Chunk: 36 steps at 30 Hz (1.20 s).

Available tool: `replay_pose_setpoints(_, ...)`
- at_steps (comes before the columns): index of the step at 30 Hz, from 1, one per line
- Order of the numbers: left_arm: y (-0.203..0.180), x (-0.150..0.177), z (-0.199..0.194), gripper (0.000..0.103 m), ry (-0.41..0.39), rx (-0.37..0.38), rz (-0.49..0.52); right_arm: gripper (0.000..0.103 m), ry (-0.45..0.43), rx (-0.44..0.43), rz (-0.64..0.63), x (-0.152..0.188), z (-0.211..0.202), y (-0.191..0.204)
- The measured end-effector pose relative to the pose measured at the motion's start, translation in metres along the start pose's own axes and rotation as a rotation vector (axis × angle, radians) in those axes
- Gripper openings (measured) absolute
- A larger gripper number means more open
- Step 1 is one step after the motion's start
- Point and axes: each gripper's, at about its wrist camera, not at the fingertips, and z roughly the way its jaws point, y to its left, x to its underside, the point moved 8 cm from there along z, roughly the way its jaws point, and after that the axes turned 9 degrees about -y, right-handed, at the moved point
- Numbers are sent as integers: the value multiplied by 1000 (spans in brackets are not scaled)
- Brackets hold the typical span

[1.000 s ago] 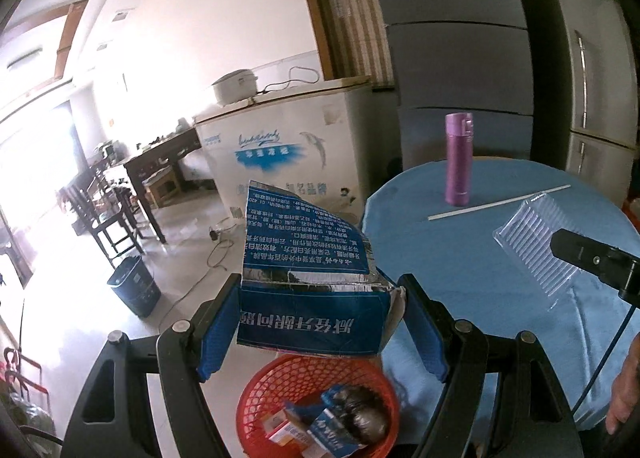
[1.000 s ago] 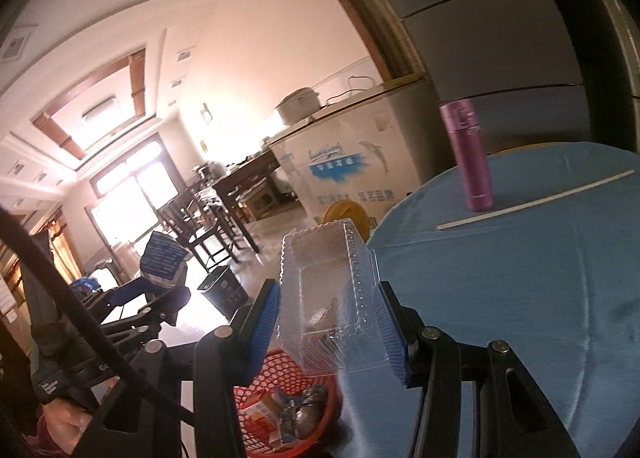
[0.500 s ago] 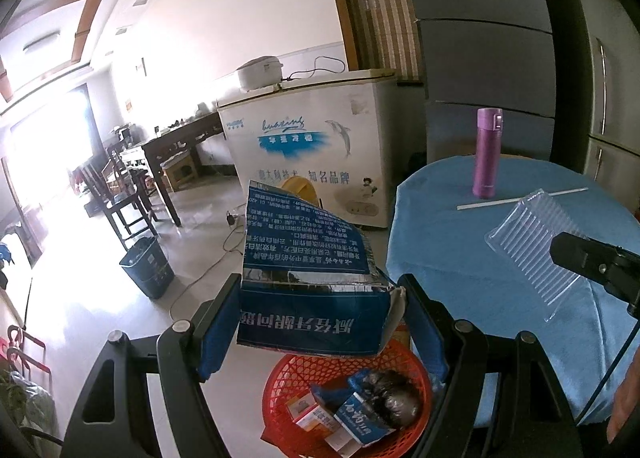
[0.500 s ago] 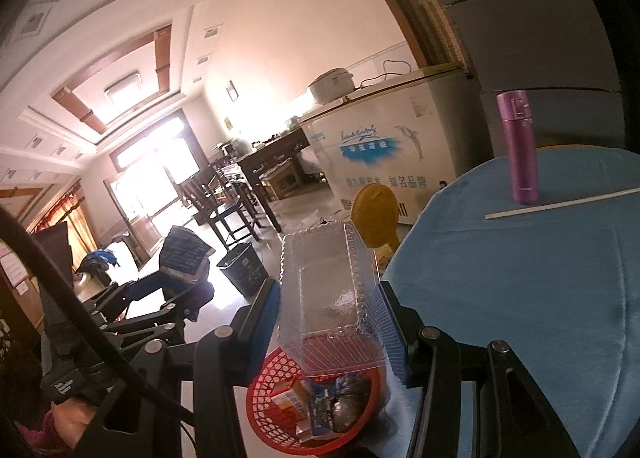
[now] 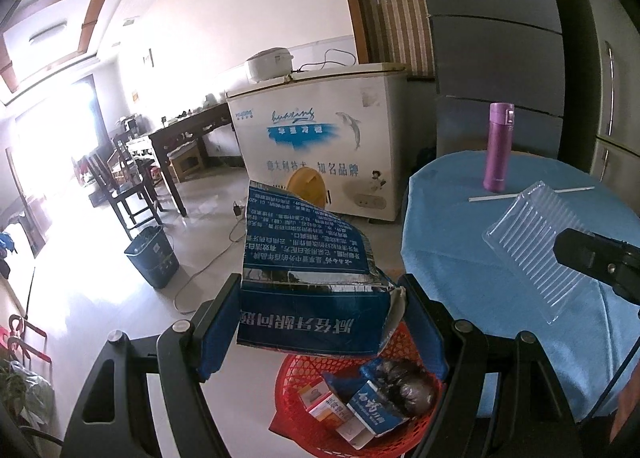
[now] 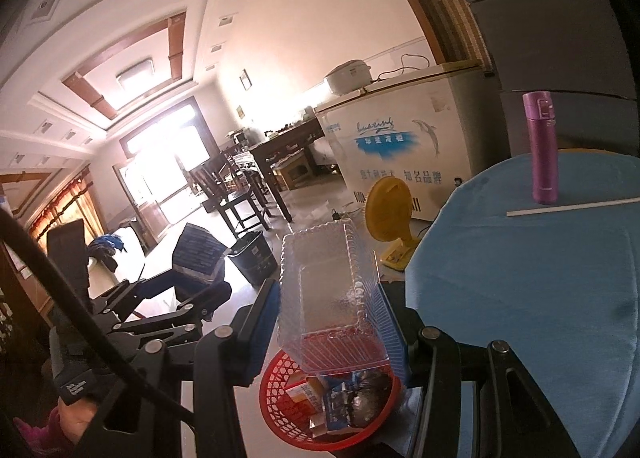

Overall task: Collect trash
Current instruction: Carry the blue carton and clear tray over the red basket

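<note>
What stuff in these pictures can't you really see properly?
- Red basket: left wrist view, the blue box in the left tool covers its far rim; the bottom edge cuts off its near rim.
- Trash in the basket: right wrist view, partly behind the clear plastic box in the right tool; labels too small to read.
- Far end of the room: both views, washed out by window glare.

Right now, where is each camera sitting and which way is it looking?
Left wrist: sits on the left gripper, looking along its blue fingers at the blue carton it holds above the red basket; right gripper's black tip shows.
Right wrist: sits on the right gripper, looking at its clear plastic box; the left gripper and a hand show.
Both share basket, purple bottle, blue table.
</note>
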Motion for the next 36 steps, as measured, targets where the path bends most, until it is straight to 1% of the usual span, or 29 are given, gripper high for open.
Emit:
replay_pose_setpoints(19, 27, 27, 13, 78, 53, -21, -31, 52, 78, -28, -49, 18, 37, 30)
replay_pose_setpoints(29, 34, 36, 22, 78, 79, -33, -43, 52, 121, -37, -60, 34, 55, 37)
replay_pose_setpoints(36, 37, 45, 29, 78, 104, -37, -43, 52, 147, -40, -64, 42, 66, 35)
